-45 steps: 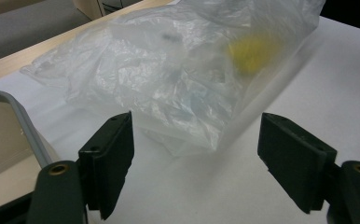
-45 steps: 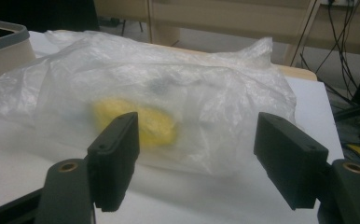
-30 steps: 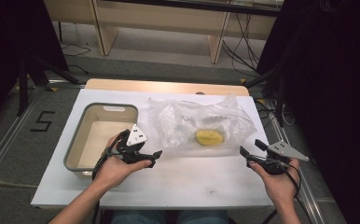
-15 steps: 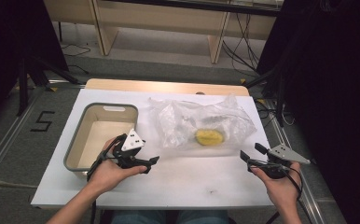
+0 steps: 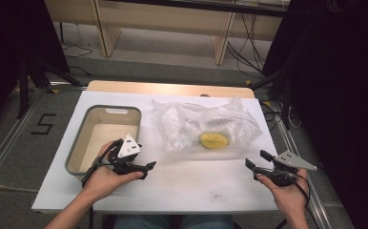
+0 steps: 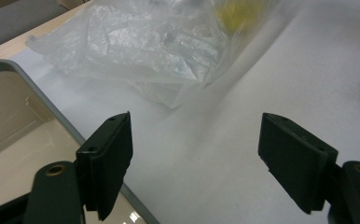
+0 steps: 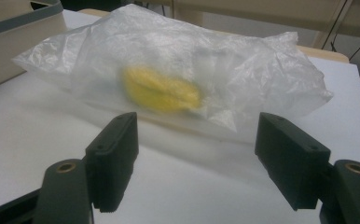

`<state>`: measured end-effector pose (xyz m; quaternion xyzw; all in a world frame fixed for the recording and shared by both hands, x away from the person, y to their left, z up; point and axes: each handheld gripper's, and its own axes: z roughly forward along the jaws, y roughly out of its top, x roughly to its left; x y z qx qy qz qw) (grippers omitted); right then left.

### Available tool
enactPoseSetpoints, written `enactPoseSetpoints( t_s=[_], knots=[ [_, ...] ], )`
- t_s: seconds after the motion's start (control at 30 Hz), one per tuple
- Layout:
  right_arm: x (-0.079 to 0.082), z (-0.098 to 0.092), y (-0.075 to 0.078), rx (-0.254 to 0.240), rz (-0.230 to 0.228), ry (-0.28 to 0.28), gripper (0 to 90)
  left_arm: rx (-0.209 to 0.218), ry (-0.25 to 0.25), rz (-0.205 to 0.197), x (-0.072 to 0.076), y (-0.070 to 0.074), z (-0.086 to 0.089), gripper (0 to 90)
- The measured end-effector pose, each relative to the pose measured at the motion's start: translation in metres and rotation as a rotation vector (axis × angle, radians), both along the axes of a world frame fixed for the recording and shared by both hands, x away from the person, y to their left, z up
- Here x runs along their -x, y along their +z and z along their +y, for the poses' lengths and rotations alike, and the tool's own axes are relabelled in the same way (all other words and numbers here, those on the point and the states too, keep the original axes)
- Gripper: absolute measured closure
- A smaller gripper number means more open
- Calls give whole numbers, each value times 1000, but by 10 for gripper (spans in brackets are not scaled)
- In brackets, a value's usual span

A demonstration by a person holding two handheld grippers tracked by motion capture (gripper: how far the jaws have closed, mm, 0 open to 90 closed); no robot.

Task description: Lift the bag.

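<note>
While both grippers hang wide open and empty, left gripper point(image 5: 144, 167) beside the tub point(image 5: 77, 157), right gripper point(image 5: 257, 161) facing the bag point(image 5: 187, 119), thin plastic could slip, spilling its yellow fruit point(image 5: 214, 140) across the worktop point(image 5: 191, 186).

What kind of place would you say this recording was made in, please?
Probably a lab or recording room: a white-topped table on grey carpet, black drapes on both sides, loose cables under a wooden bench.

Bare table point(image 5: 196, 183) before bag point(image 5: 206, 121)
</note>
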<state>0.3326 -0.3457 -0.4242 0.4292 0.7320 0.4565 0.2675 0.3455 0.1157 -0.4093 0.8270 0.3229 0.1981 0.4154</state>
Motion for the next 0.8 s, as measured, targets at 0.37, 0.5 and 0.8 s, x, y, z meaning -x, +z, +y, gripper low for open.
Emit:
enactPoseSetpoints(
  t_s=[0.37,0.5,0.8],
  knots=[
    [7,-3,-8,5,29,10,308,9,20,-3,6,-4,17,250],
    [9,-3,-12,8,38,16,307,4,23,-4,7,-5,22,246],
    [12,-3,-17,6,52,14,308,-4,38,-6,7,-8,32,239]
  ],
)
